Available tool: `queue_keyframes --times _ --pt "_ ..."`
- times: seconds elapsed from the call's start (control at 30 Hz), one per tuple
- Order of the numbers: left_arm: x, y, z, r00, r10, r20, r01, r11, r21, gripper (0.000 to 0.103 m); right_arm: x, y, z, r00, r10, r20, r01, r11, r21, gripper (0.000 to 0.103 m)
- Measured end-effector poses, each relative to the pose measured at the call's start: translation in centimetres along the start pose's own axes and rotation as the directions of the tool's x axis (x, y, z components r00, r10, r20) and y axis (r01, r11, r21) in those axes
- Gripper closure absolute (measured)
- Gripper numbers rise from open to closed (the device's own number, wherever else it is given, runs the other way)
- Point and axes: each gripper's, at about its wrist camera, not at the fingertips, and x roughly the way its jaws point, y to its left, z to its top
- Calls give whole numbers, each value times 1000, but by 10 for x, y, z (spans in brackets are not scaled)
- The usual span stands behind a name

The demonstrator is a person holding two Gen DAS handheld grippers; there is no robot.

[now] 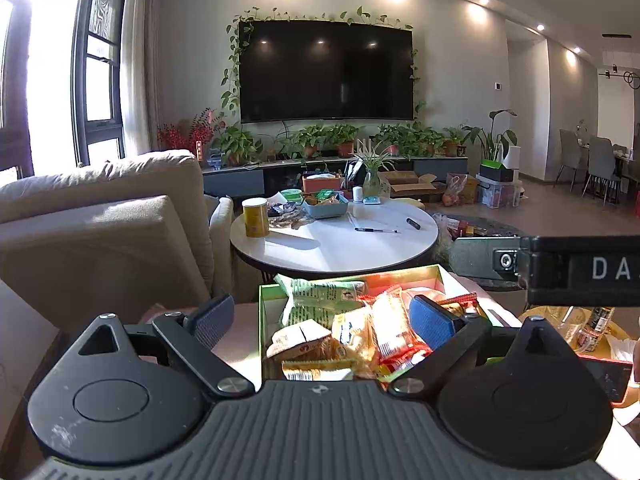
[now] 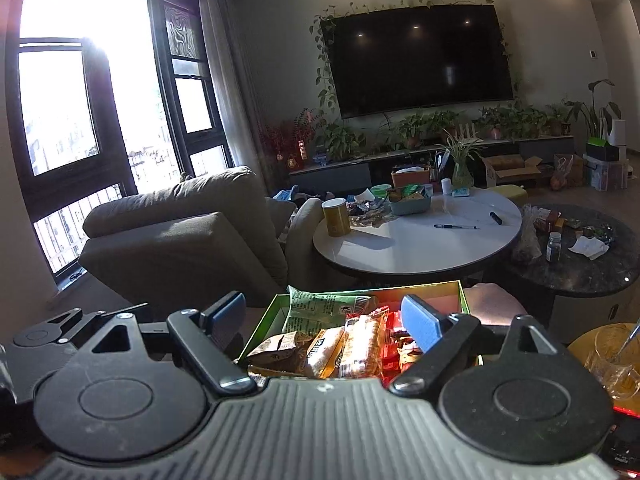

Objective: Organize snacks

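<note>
Left wrist view: the left gripper (image 1: 324,318) hangs with its tongs spread wide and holding nothing, above a green-rimmed box (image 1: 262,312) packed with snack packets. One blue-padded fingertip sits outside the box's left wall, the other over the box's right half, so the left half of the pile lies between them. Straight ahead of the tongs lies a long yellow-and-white packet (image 1: 354,332), its long axis running away from the camera, roughly in line with the fingers. A green crinkled bag (image 1: 316,298) rests across the far left corner of the box, and a brown packet (image 1: 298,338) lies at the near left. At the right edge of this view the dark body of the other tool juts in.

Right wrist view: the right gripper (image 2: 326,320) is likewise spread and empty, above the same box from slightly further right. A pale orange packet (image 2: 362,344) lies directly between its fingertips, long axis pointing away, with red wrappers (image 2: 394,350) just to its right.

Both tongs are close above the pile; which is nearer cannot be told. A grip across a long packet's narrow width looks the easiest fit for either one. Beyond the box, a round white table (image 2: 416,248) holds a yellow canister (image 2: 335,218).
</note>
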Motion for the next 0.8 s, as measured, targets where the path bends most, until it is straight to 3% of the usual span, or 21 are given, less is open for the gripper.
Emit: queue_keyframes --times 0.2,0.53,0.8 --pt "-23 -5 -14 999 41 -18 -40 999 4 1 -18 3 -13 1000 5 -7 -5 1000 13 40" --pt "-51 -2 -40 995 83 -51 -84 996 -10 0 -34 11 -47 997 28 -65 -26 999 27 40" --pt "-65 6 -52 992 109 -70 -112 993 -38 0 -49 14 -62 998 22 -56 -19 999 50 40"
